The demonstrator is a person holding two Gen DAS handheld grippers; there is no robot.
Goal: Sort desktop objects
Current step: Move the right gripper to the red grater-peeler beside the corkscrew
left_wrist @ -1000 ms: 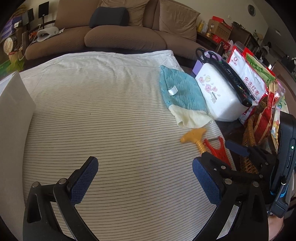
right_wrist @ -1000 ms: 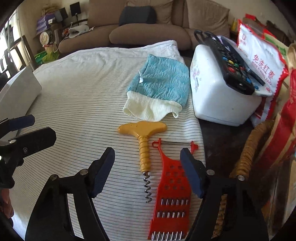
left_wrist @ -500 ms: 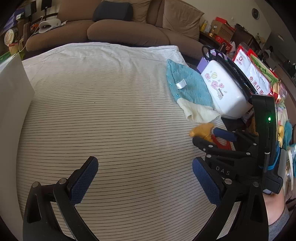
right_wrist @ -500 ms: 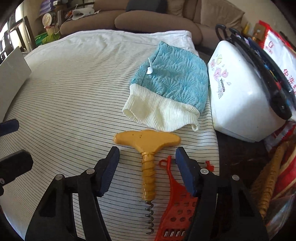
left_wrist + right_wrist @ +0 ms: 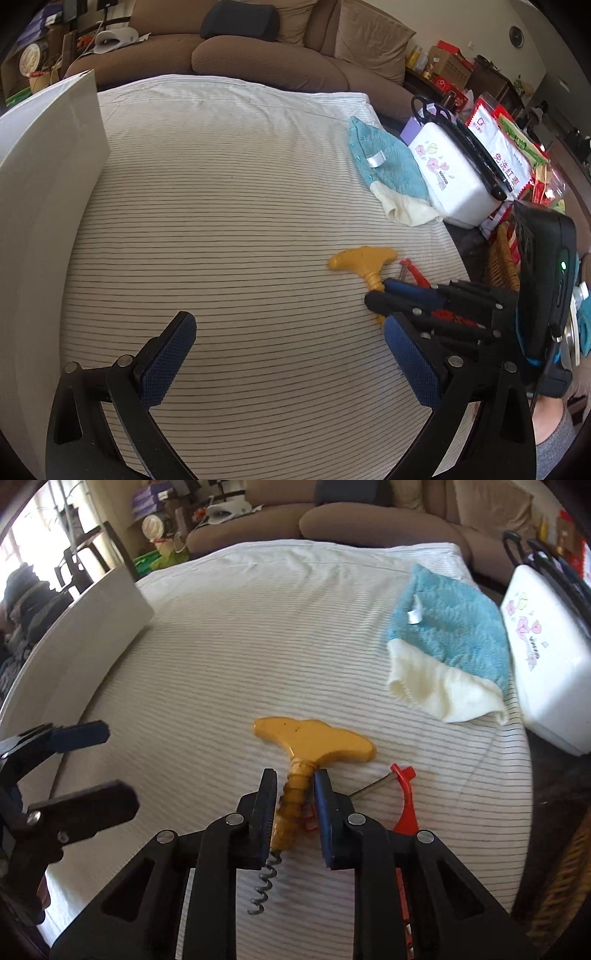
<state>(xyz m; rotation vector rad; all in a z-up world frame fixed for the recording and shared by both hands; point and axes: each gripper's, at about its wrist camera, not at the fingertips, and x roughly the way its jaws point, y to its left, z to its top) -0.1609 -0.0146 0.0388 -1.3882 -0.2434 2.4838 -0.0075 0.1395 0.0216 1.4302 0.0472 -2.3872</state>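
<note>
A yellow-handled corkscrew (image 5: 314, 742) lies on the striped cloth; its metal spiral (image 5: 262, 890) points toward me. My right gripper (image 5: 295, 779) has its pads closed against the ribbed yellow shaft, just below the T-handle. A red grater (image 5: 404, 797) lies right beside it, mostly hidden under the right finger. A blue and cream mitt (image 5: 450, 638) lies further back right. My left gripper (image 5: 284, 354) is open and empty above bare cloth; it also shows in the right wrist view (image 5: 85, 768). In the left wrist view the corkscrew handle (image 5: 364, 258) and the right gripper (image 5: 388, 291) show at right.
A white box wall (image 5: 44, 184) stands at the left edge of the table. A white tissue box (image 5: 450, 177) with a remote on top, snack bags (image 5: 506, 162) and a wicker basket (image 5: 502, 258) crowd the right side. A brown sofa (image 5: 266, 55) is behind.
My right gripper moved forward over the corkscrew and closed its fingers on the yellow shaft. My left gripper shifted slightly left and stayed open.
</note>
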